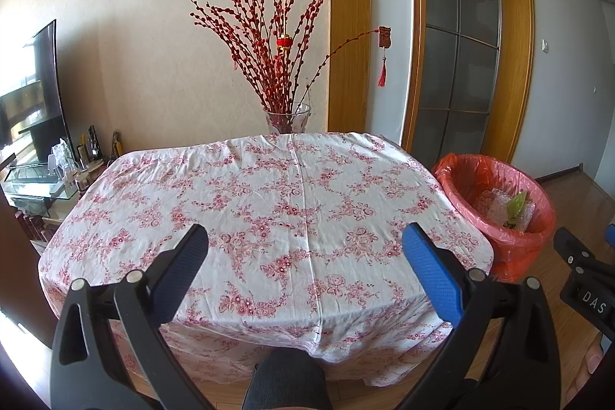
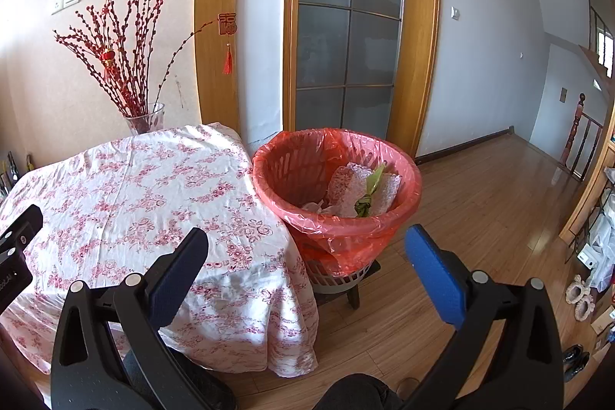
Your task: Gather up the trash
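Both tools hang wide apart, gripping nothing: the left tool (image 1: 305,248) hovers over the near half of the desk draped in a white cloth with pink flowers (image 1: 269,202), and the right tool (image 2: 307,252) sits off that desk's right corner, facing the plastic basket lined with a red bag (image 2: 399,218). Inside the basket lie crumpled bubble wrap (image 2: 346,191) and a green leaf (image 2: 371,189). Behind the desk stands a glass vase of red budded branches (image 1: 286,120).
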`<act>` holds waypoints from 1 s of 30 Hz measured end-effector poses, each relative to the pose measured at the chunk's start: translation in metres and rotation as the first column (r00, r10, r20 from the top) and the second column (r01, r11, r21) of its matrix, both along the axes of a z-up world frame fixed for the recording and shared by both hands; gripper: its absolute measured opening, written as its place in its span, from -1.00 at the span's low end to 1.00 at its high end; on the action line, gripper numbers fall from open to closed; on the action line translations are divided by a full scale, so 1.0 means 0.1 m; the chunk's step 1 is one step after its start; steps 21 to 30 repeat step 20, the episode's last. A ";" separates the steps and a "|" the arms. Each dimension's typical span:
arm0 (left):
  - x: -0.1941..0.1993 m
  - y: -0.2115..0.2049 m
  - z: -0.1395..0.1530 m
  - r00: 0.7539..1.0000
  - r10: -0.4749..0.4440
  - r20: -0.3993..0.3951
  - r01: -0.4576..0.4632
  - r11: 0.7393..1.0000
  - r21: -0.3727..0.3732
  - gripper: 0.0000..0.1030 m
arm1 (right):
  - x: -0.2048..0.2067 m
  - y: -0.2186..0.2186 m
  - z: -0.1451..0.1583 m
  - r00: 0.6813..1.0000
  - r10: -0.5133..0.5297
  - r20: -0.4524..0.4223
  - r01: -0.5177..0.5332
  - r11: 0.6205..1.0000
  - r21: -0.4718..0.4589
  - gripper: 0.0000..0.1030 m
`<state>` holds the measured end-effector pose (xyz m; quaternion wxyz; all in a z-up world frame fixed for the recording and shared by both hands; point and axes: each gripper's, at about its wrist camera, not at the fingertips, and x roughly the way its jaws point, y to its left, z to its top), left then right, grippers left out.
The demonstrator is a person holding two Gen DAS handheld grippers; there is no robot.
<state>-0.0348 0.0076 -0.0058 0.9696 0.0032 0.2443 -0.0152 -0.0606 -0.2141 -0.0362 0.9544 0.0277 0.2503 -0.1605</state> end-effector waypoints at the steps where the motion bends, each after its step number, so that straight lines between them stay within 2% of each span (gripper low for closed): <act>1: 0.00 0.00 0.00 1.000 0.000 0.000 0.000 1.000 0.000 0.92 | 0.00 0.00 0.00 1.000 0.001 0.001 -0.001 1.000 0.000 0.97; 30: 0.01 0.00 0.00 1.000 0.007 0.000 -0.007 1.000 0.004 0.92 | 0.02 -0.01 0.01 1.000 0.013 -0.007 -0.013 1.000 0.003 0.97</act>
